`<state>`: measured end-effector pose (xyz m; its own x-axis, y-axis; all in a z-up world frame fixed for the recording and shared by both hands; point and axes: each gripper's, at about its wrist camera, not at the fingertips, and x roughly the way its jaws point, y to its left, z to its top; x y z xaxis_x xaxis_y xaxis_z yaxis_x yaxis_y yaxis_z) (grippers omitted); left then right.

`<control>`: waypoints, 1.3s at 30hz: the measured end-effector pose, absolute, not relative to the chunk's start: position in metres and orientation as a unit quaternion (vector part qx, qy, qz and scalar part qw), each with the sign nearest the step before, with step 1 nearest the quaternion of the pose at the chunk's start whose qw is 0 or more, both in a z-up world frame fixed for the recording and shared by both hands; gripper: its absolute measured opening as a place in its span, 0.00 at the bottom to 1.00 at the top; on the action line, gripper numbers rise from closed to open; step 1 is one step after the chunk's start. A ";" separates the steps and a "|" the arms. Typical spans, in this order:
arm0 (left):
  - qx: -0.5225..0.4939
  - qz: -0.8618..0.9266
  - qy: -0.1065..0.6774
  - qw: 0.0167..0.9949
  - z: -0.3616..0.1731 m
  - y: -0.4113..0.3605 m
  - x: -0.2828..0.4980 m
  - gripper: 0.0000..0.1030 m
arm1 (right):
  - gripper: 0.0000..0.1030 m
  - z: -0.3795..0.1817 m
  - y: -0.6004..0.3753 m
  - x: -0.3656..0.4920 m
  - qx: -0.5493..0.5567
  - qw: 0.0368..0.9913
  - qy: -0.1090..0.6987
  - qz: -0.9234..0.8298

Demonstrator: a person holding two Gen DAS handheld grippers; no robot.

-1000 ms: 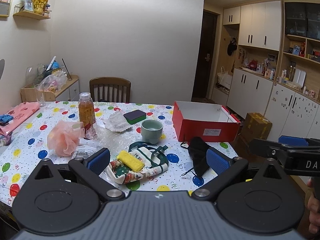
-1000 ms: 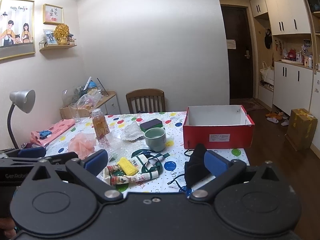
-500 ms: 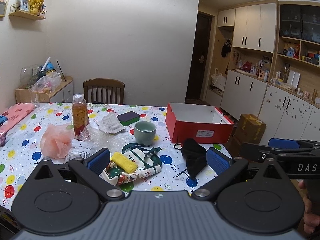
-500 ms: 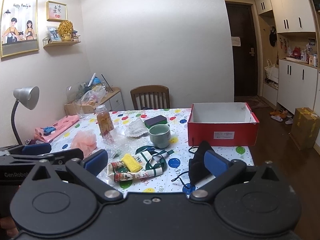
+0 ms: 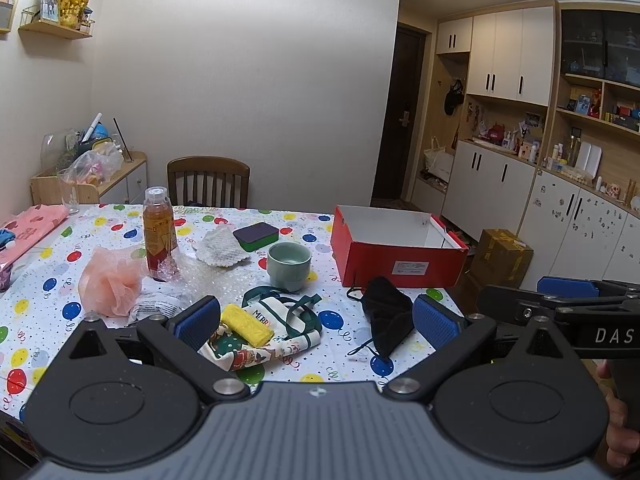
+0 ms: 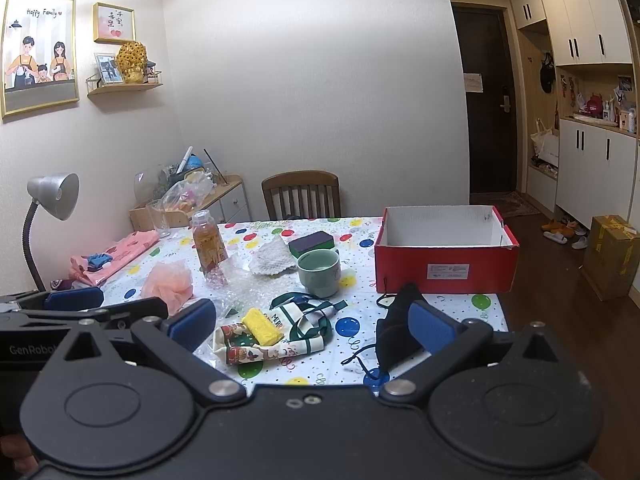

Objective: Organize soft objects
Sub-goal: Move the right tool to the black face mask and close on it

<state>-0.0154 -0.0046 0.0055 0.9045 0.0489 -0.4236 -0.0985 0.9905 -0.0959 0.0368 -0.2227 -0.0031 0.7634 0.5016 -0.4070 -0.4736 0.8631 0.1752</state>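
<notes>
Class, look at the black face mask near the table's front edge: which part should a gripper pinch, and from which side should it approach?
Probably the raised centre fold of the mask, from above. It stands up as a ridge, whereas the ear loops lie thin and flat on the table. The right gripper, open, looks nearer.

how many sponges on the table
2: the yellow sponge lies on the printed cloth bag near the front edge; the green-and-purple sponge sits farther back, beside the white cloth.
</notes>
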 end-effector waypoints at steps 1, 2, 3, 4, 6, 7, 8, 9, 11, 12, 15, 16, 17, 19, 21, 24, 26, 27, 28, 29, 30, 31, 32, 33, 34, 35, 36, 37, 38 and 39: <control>-0.058 0.038 0.215 0.974 0.005 -0.005 -0.015 1.00 | 1.00 -0.003 -0.223 0.037 0.031 0.939 0.225 0.259; -0.058 0.038 0.215 0.974 0.005 -0.005 -0.015 1.00 | 1.00 -0.002 -0.223 0.038 0.030 0.939 0.225 0.259; -0.057 0.039 0.215 0.974 0.006 -0.005 -0.015 1.00 | 1.00 -0.002 -0.223 0.038 0.029 0.939 0.224 0.259; -0.057 0.040 0.215 0.974 0.006 -0.005 -0.015 1.00 | 1.00 -0.002 -0.224 0.038 0.029 0.939 0.224 0.259; -0.056 0.042 0.214 0.974 0.006 -0.006 -0.015 1.00 | 1.00 -0.001 -0.224 0.039 0.028 0.939 0.224 0.260; -0.054 0.045 0.213 0.975 0.005 -0.008 -0.015 1.00 | 1.00 -0.001 -0.224 0.039 0.029 0.939 0.224 0.260; -0.052 0.047 0.212 0.975 0.005 -0.009 -0.015 1.00 | 1.00 -0.001 -0.224 0.039 0.029 0.939 0.224 0.260; -0.052 0.048 0.212 0.975 0.005 -0.011 -0.015 1.00 | 1.00 -0.001 -0.224 0.039 0.029 0.939 0.224 0.260; -0.053 0.048 0.213 0.975 0.005 -0.013 -0.015 1.00 | 1.00 0.000 -0.225 0.041 0.028 0.938 0.224 0.262; -0.052 0.048 0.212 0.975 0.005 -0.012 -0.015 1.00 | 1.00 0.000 -0.225 0.040 0.029 0.938 0.224 0.263; -0.055 0.049 0.215 0.974 0.004 -0.013 -0.014 1.00 | 1.00 -0.001 -0.225 0.043 0.029 0.937 0.225 0.266; -0.056 0.049 0.215 0.974 0.004 -0.013 -0.014 1.00 | 1.00 -0.001 -0.224 0.044 0.029 0.936 0.226 0.267; -0.055 0.049 0.215 0.974 0.004 -0.014 -0.014 1.00 | 1.00 -0.002 -0.225 0.044 0.030 0.936 0.225 0.268; -0.055 0.049 0.215 0.974 0.004 -0.013 -0.014 1.00 | 1.00 -0.003 -0.224 0.046 0.031 0.936 0.225 0.270; -0.056 0.048 0.215 0.974 0.004 -0.012 -0.014 1.00 | 1.00 -0.003 -0.224 0.047 0.032 0.935 0.226 0.270; -0.058 0.046 0.217 0.973 0.004 -0.007 -0.010 1.00 | 1.00 -0.006 -0.221 0.049 0.033 0.935 0.228 0.271; -0.059 0.044 0.219 0.973 0.002 -0.004 -0.006 1.00 | 1.00 -0.008 -0.218 0.053 0.031 0.934 0.232 0.270; -0.061 0.043 0.221 0.972 0.001 -0.002 -0.003 1.00 | 1.00 -0.008 -0.216 0.055 0.031 0.934 0.234 0.270; -0.063 0.042 0.222 0.972 0.000 0.000 -0.001 1.00 | 1.00 -0.009 -0.214 0.058 0.031 0.933 0.236 0.269; -0.064 0.041 0.223 0.972 -0.001 0.004 0.003 1.00 | 1.00 -0.010 -0.212 0.060 0.029 0.933 0.237 0.269; -0.066 0.039 0.224 0.971 -0.002 0.007 0.007 1.00 | 1.00 -0.010 -0.209 0.063 0.027 0.933 0.238 0.268; -0.068 0.038 0.226 0.971 -0.004 0.009 0.010 1.00 | 1.00 -0.011 -0.207 0.066 0.027 0.933 0.240 0.269; -0.070 0.036 0.228 0.971 -0.005 0.012 0.014 1.00 | 0.99 -0.013 -0.204 0.070 0.027 0.932 0.242 0.269; -0.072 0.034 0.229 0.970 -0.007 0.016 0.018 1.00 | 0.99 -0.014 -0.202 0.072 0.028 0.931 0.245 0.269; -0.073 0.032 0.231 0.970 -0.009 0.019 0.022 1.00 | 0.99 -0.016 -0.199 0.076 0.028 0.930 0.248 0.269; -0.072 0.030 0.233 0.969 -0.010 0.022 0.027 1.00 | 0.99 -0.018 -0.197 0.080 0.027 0.930 0.250 0.268; -0.071 0.027 0.236 0.969 -0.012 0.025 0.031 1.00 | 0.99 -0.019 -0.195 0.083 0.025 0.930 0.253 0.267; -0.070 0.023 0.238 0.968 -0.013 0.027 0.036 1.00 | 0.99 -0.020 -0.193 0.086 0.023 0.929 0.255 0.269; -0.070 0.018 0.239 0.968 -0.014 0.030 0.041 1.00 | 0.99 -0.021 -0.191 0.090 0.022 0.928 0.256 0.268; -0.070 0.014 0.240 0.968 -0.015 0.033 0.045 1.00 | 0.99 -0.022 -0.189 0.094 0.021 0.929 0.257 0.267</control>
